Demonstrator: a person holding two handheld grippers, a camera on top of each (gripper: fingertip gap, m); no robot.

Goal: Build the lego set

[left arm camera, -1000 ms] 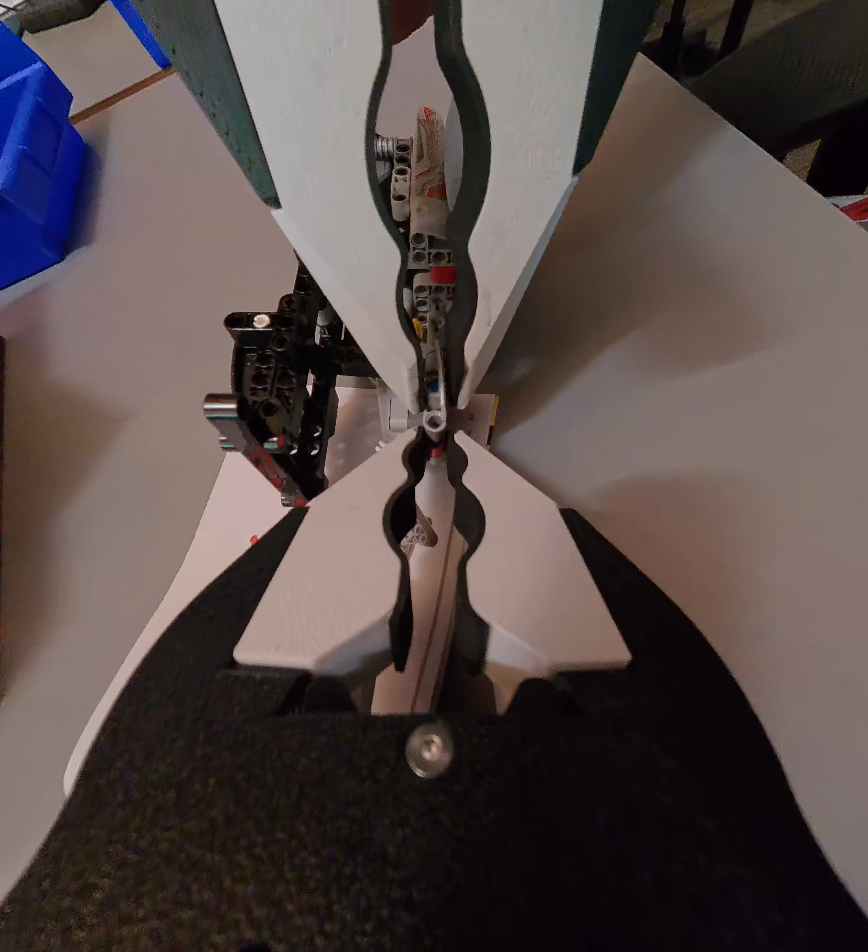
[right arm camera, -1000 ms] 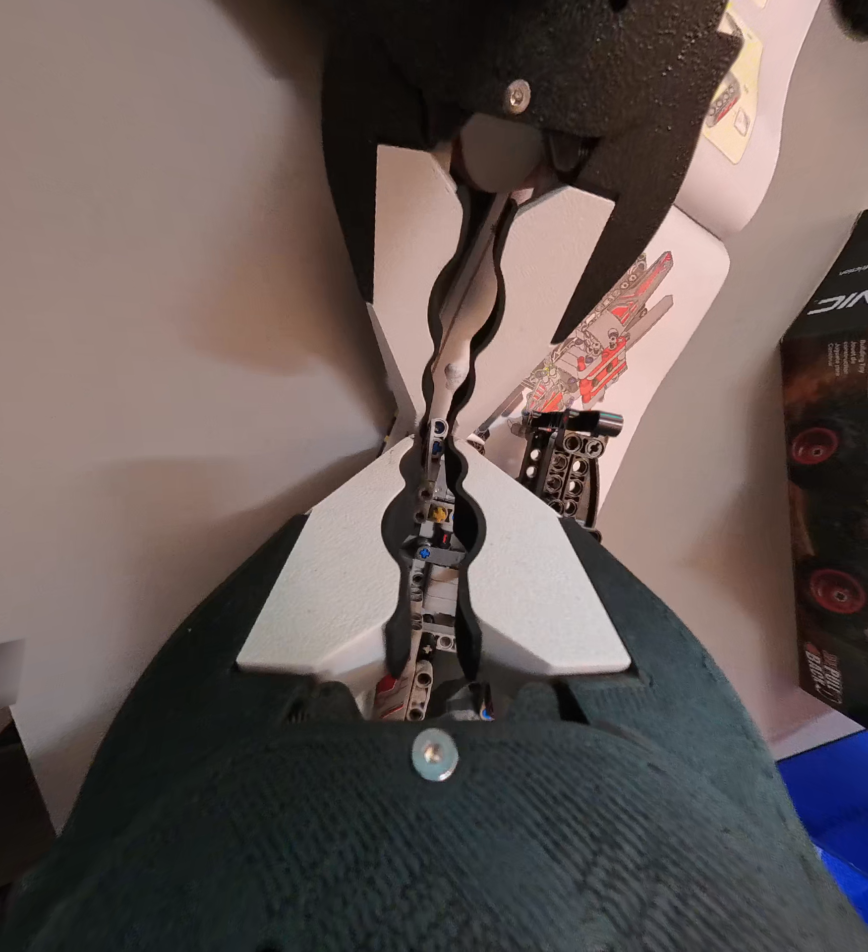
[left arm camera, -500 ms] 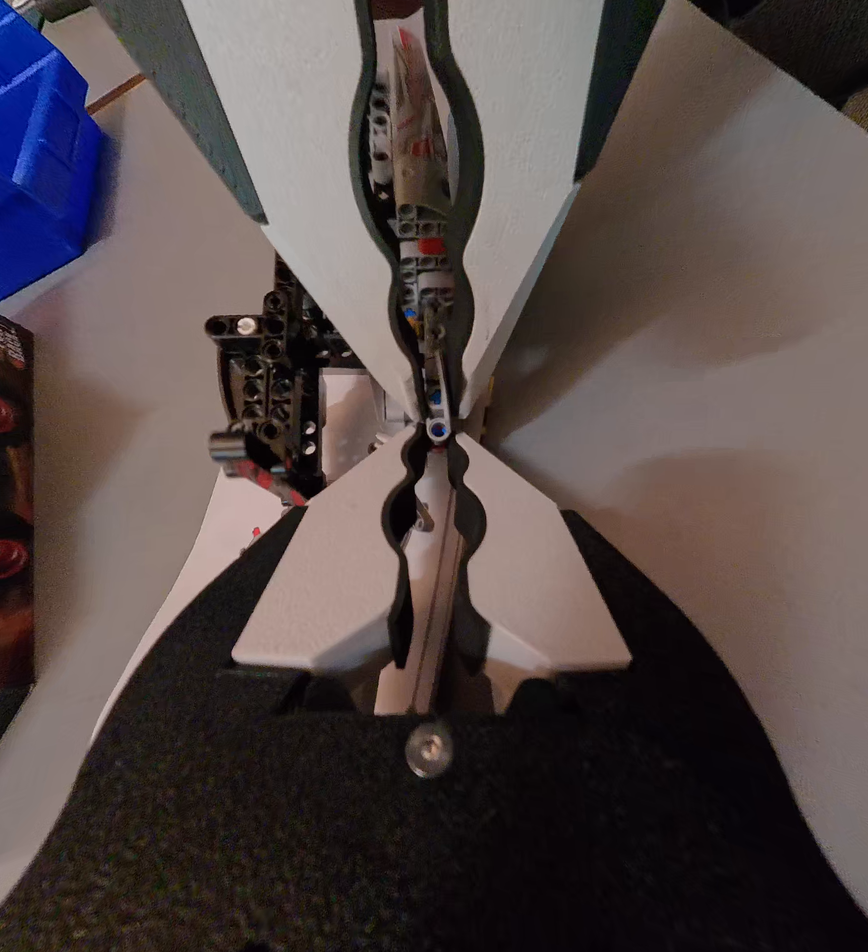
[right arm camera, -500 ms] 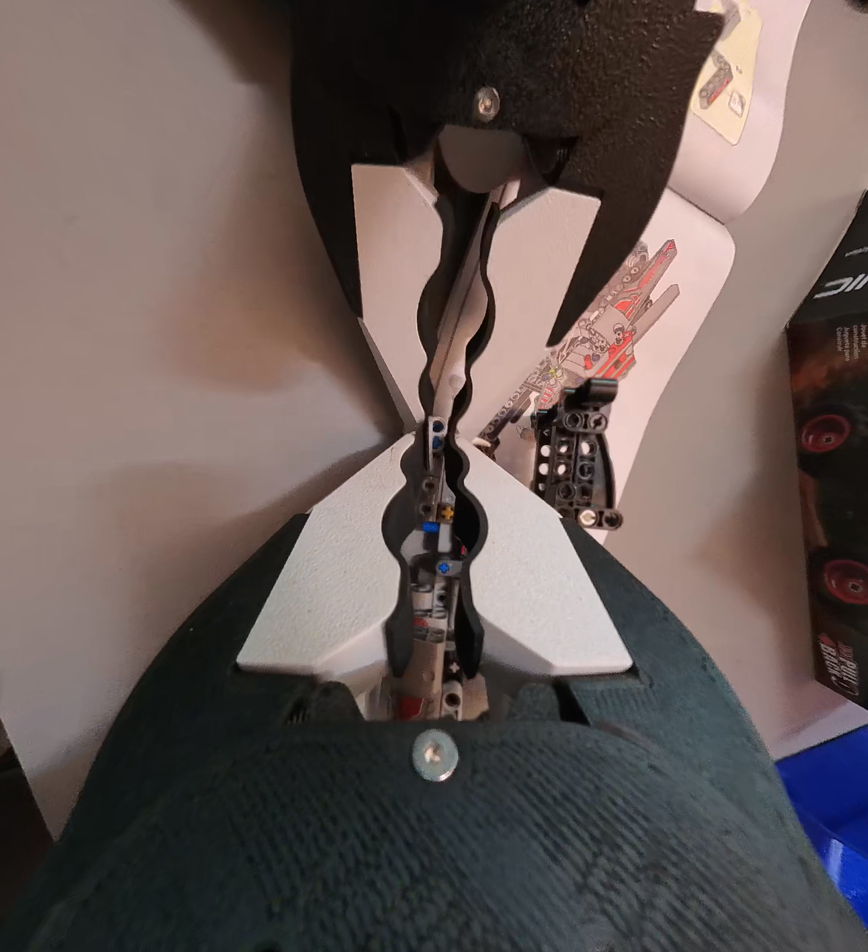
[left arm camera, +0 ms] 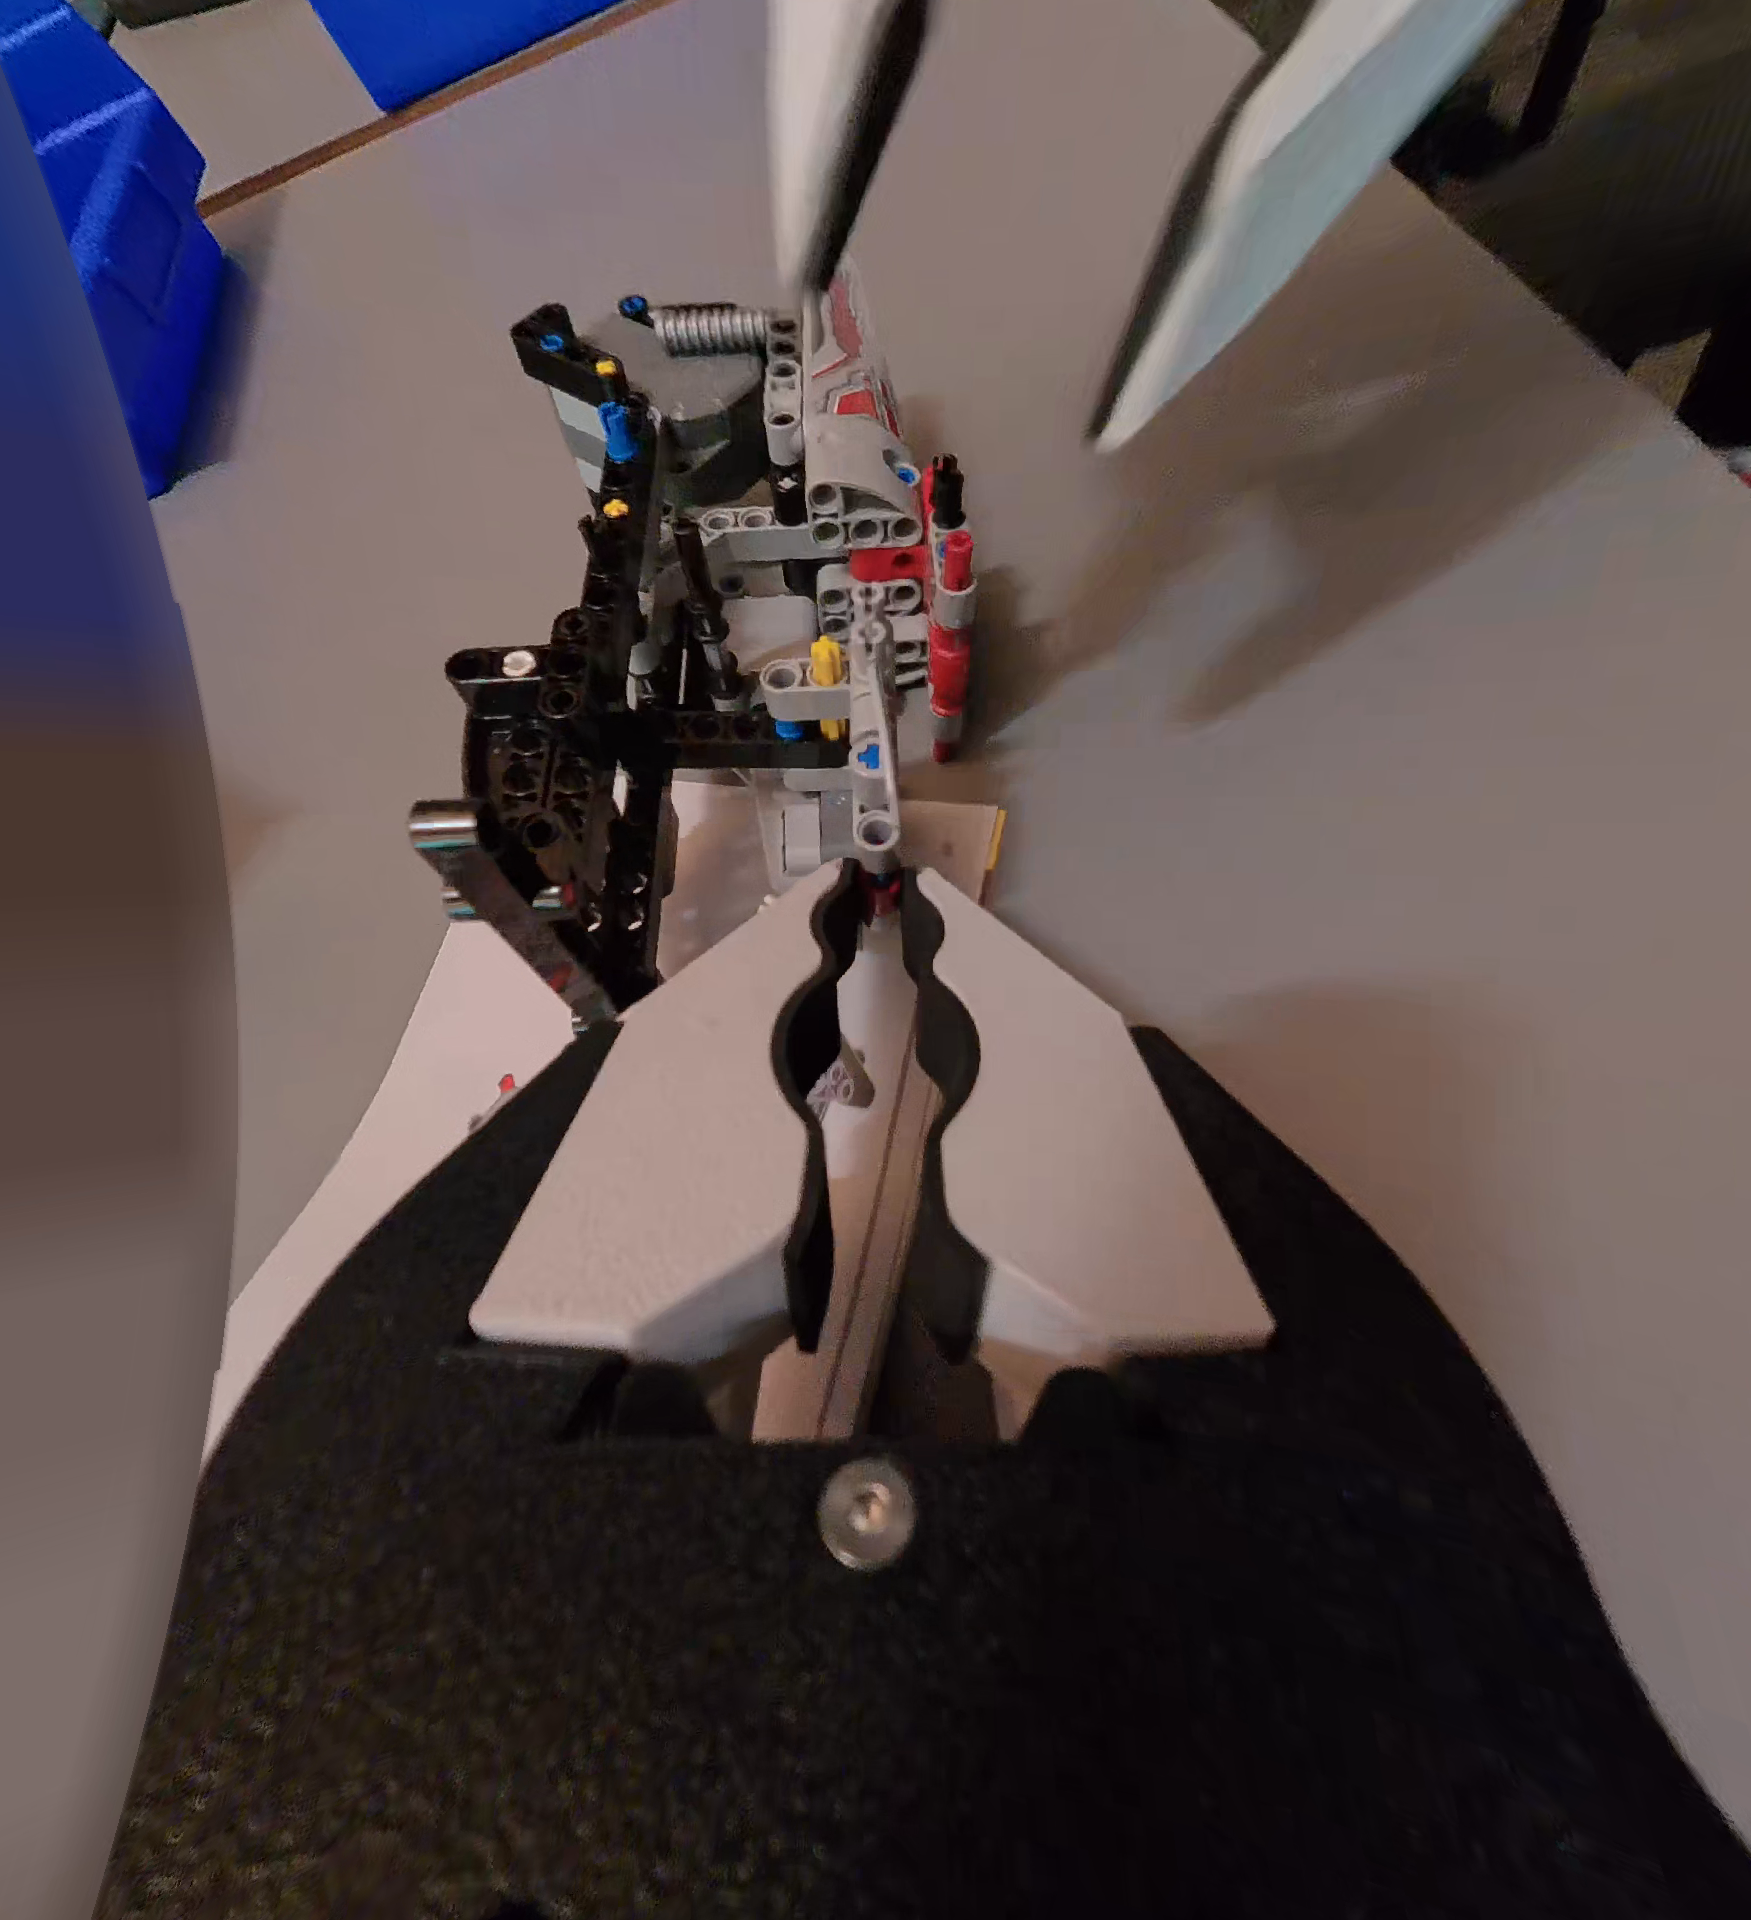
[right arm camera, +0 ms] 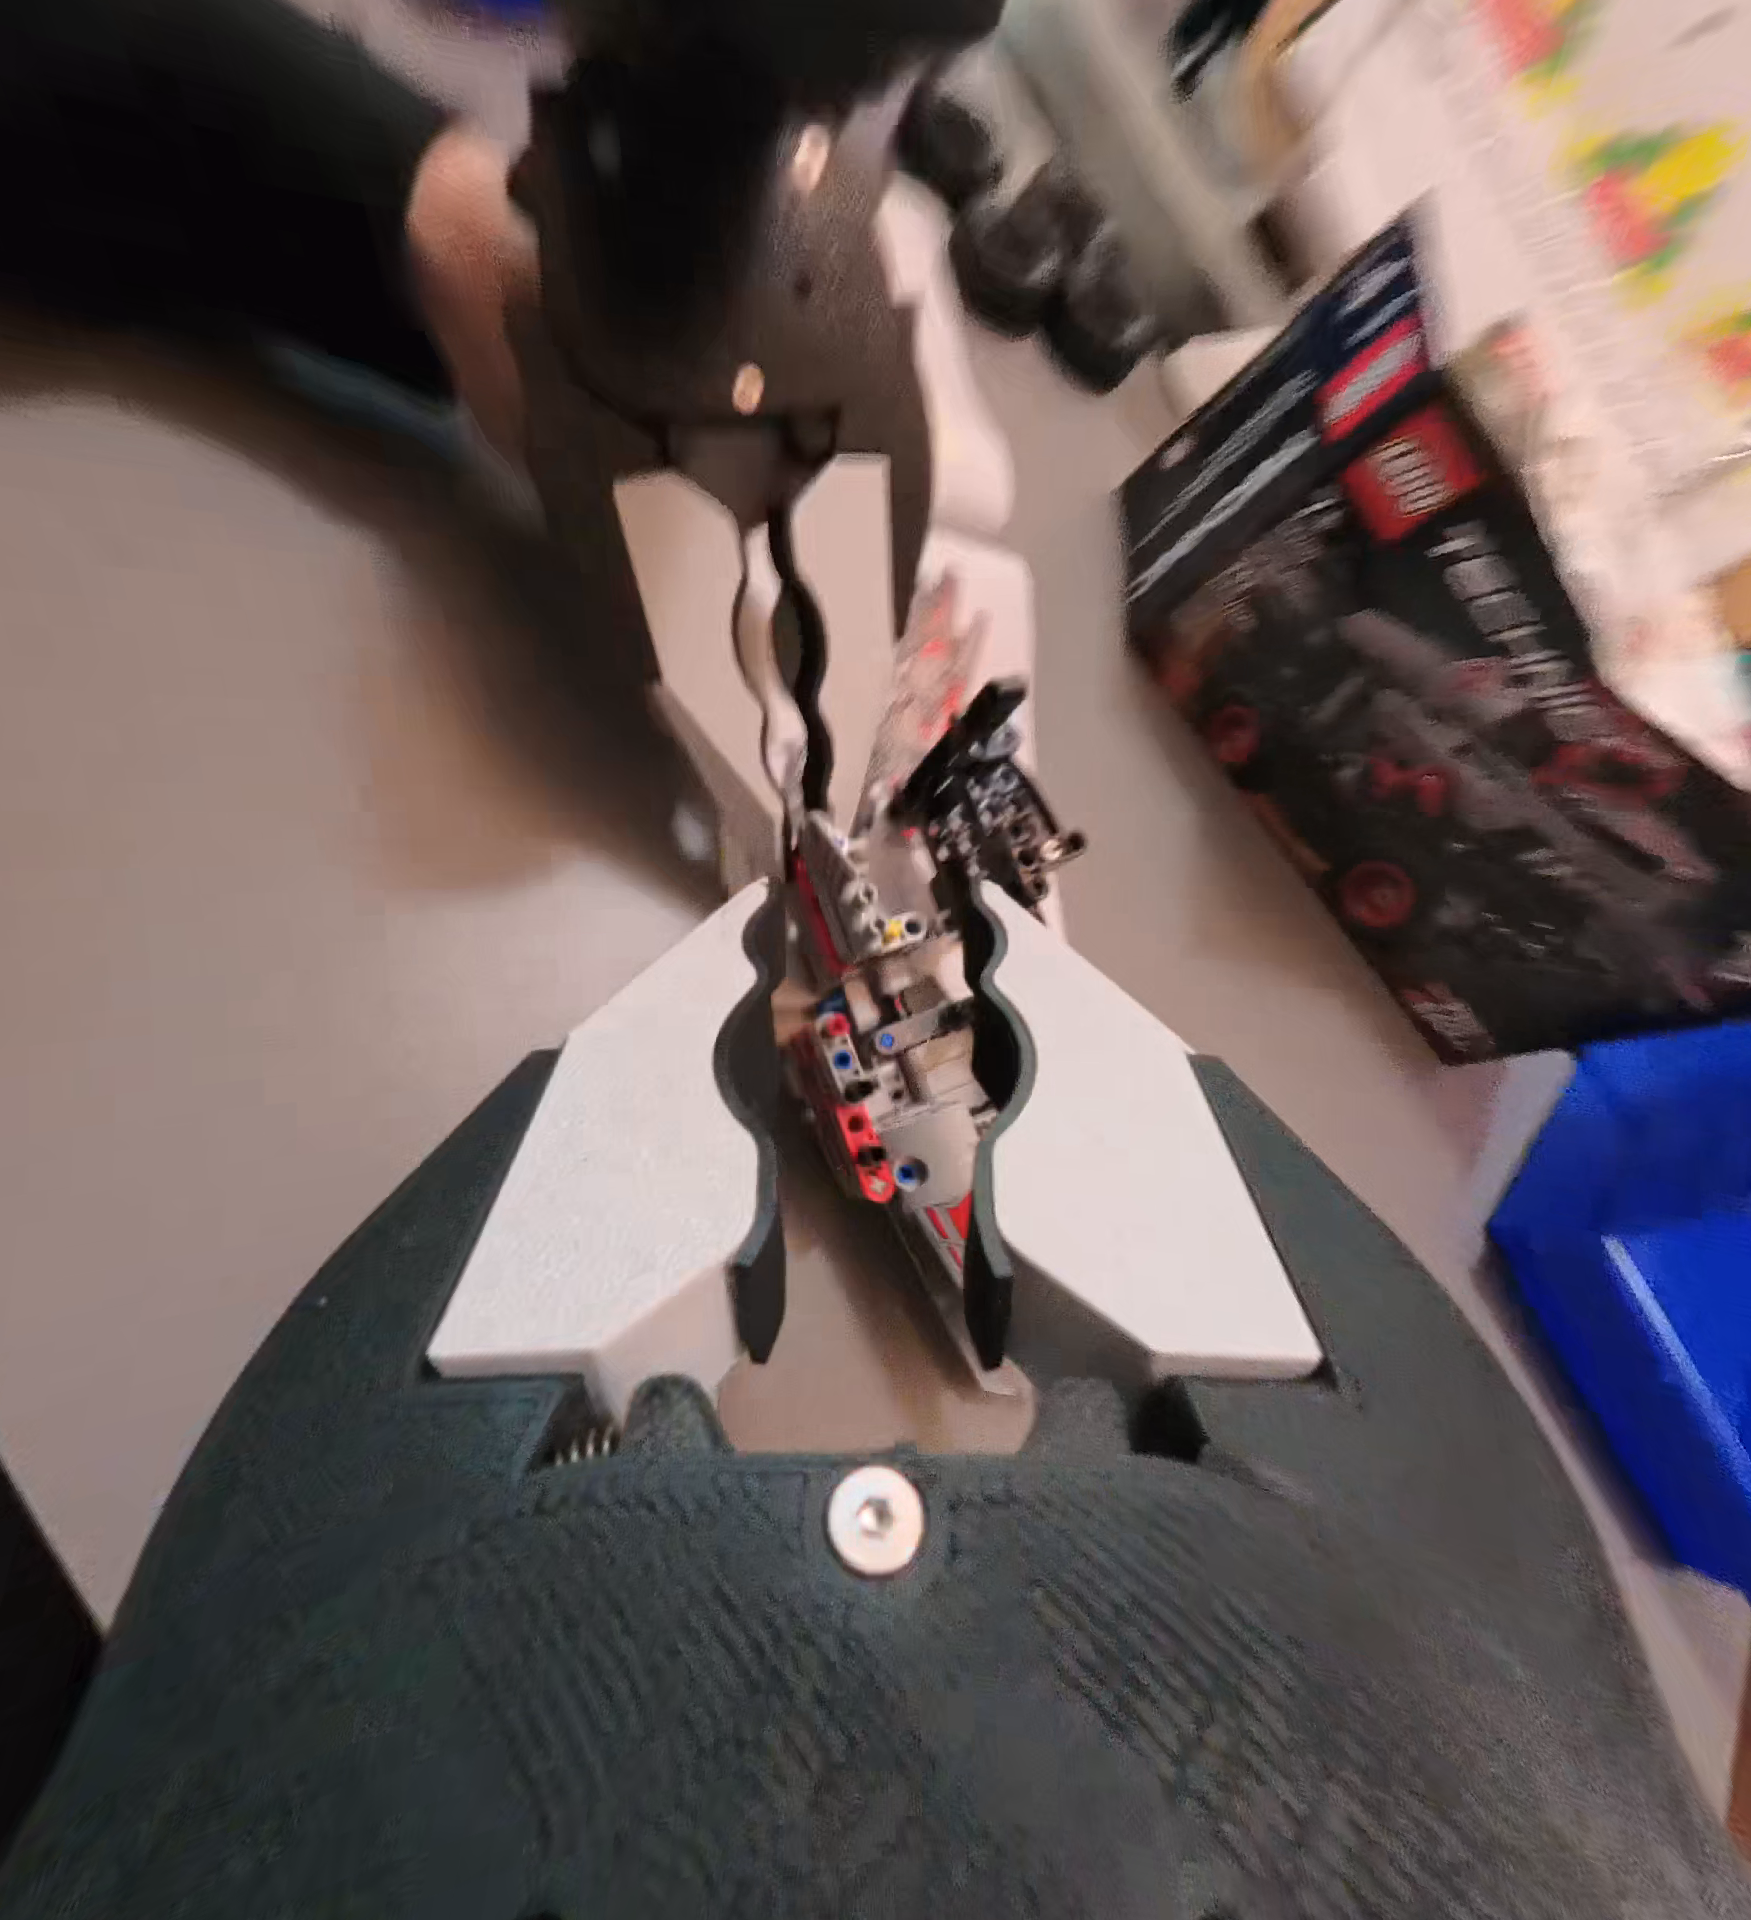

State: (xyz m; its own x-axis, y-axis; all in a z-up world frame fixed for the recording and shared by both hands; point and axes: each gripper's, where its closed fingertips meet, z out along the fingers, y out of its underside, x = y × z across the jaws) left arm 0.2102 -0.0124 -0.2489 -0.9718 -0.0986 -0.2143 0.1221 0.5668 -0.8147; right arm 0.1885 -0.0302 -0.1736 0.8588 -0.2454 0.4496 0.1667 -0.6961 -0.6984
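Two grippers face each other over the lego model [left arm camera: 746, 582], which sits on the pale table [left arm camera: 1370, 935].

Left wrist view: your left gripper [left arm camera: 876, 899] is pinched down on the near tip of a grey technic beam [left arm camera: 873, 748] that sticks out of the model toward the camera; the jaws meet at the tip, with only a narrow wavy slit behind. The model's black frame [left arm camera: 559, 790] stands to the left, grey and red parts to the right. An instruction booklet [left arm camera: 497, 997] lies under the near end. Your right gripper [left arm camera: 964, 332] shows blurred at the top, fingers spread wide apart above the model's far end. A blue bin [left arm camera: 123, 239] sits at upper left.

Right wrist view (blurred): your right gripper [right arm camera: 876, 914] is released; the model [right arm camera: 881, 1039] lies between its fingers, contact not discernible. Your left gripper [right arm camera: 793, 800] is clamped at the model's far end. The set's dark box [right arm camera: 1453, 790] lies at right, a blue bin [right arm camera: 1681, 1299] nearer.
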